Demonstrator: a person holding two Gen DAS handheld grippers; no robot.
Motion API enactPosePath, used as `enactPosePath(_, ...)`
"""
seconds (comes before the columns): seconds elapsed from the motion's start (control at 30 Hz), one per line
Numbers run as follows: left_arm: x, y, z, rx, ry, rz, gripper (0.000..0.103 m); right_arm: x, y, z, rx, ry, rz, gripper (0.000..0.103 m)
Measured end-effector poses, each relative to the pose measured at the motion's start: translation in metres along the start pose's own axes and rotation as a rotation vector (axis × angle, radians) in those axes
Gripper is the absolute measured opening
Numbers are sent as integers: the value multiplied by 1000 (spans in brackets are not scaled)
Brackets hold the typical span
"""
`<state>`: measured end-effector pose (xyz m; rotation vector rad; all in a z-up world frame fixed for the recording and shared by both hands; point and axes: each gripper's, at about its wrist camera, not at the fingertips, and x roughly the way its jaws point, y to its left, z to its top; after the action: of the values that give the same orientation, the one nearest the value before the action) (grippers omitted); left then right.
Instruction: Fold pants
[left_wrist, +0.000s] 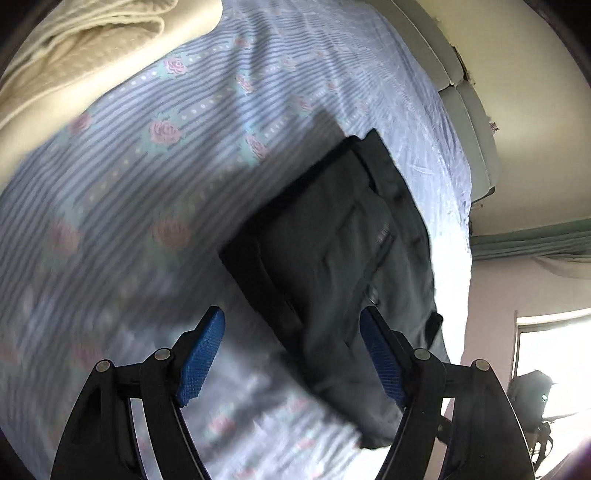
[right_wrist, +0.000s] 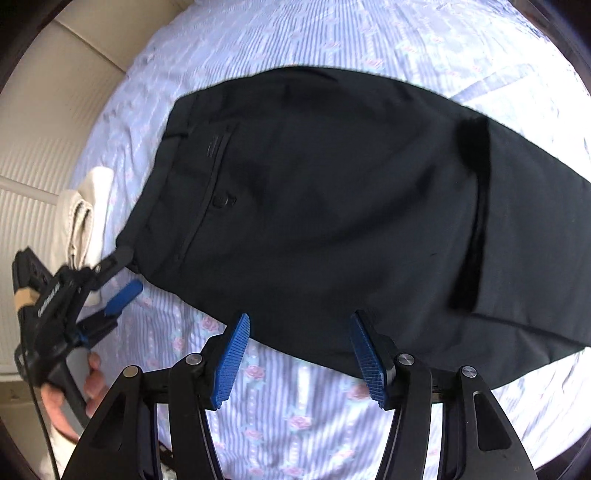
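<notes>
Black pants (right_wrist: 332, 203) lie folded flat on the bed, waistband and back pocket toward the left of the right wrist view. In the left wrist view the pants (left_wrist: 332, 258) run from the middle down to the lower right. My right gripper (right_wrist: 300, 317) hovers open over their near edge with nothing between its blue pads. Also open and empty, my left gripper (left_wrist: 290, 314) stands beside the pants' waist end. The right wrist view shows that left gripper (right_wrist: 125, 271) just off the waistband corner, held by a hand (right_wrist: 92, 384).
The bed sheet (right_wrist: 295, 406) is striped blue with pink roses. A cream folded blanket (left_wrist: 74, 55) lies on the bed beyond the waist end, seen too as the blanket (right_wrist: 85, 206). A bright window (left_wrist: 546, 350) and a dark bag (left_wrist: 532, 398) are past the bed's edge.
</notes>
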<state>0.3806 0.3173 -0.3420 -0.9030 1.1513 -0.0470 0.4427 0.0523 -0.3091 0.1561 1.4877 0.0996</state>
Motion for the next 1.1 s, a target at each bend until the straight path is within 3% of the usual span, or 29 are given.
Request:
enactPosePath(0.17,15,16,22,-15,25,-85,70,9,14,3,5,11,-17,58)
enactPosePath(0.2,18,16,25,-16,27,-110,66,10,17,3,2,11,-20,58)
enactPosePath(0.27,19,19,31,-43,31,-160,47,13,23,5,-2,14,-25,58)
enactPosePath(0.4,10,12,43,-48,19,-286,45,15,29,9,0,12,-7,58)
enactPosePath(0.5,16,4,57,0,56,-318,46,17,34,13,5,12,7,58)
enactPosePath(0.63,41,-2,80,25,122,-293,47,18,39,17,2,13,10,58)
enactPosePath(0.8,70,-38,96,215,252,-190,47,17,38,22,3,11,17,58)
enactPosePath(0.97,74,-62,100,357,342,-56,27,12,21,25,63,-3,7,58)
enactPosePath(1.1,51,-90,95,400,311,-46,20,1,-1,21,113,-24,2,58)
